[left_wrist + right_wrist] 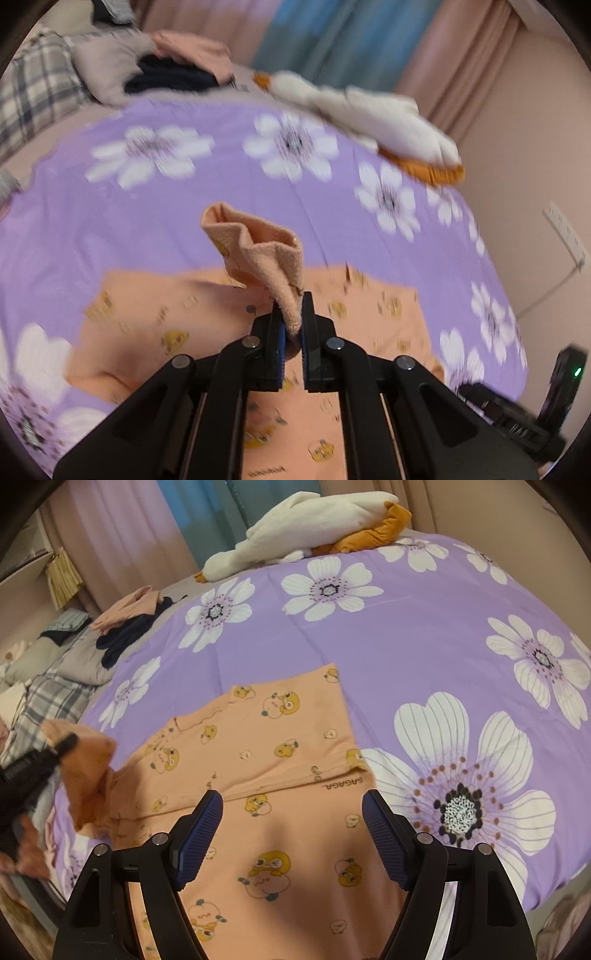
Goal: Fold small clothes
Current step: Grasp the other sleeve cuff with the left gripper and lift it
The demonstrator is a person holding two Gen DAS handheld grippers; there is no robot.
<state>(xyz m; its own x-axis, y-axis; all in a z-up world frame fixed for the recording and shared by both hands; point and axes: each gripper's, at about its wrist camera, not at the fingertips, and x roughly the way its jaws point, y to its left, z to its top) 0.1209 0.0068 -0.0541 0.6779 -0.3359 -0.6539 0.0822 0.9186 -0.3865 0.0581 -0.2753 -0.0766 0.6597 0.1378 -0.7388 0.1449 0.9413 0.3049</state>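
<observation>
A purple quilt (388, 635) printed with large white flowers covers the bed. At its far edge lies a white plush goose (295, 528) with orange feet, stretched along the edge in front of the pink and blue curtains (332, 33). Toward the far left corner of the bed, a heap of dark navy and pink clothes (129, 624) sits on a grey pillow (77, 664), with a grey plaid blanket (33, 92) beside it along the left edge. A white wall socket (565, 232) with a cable shows on the wall right of the bed.
</observation>
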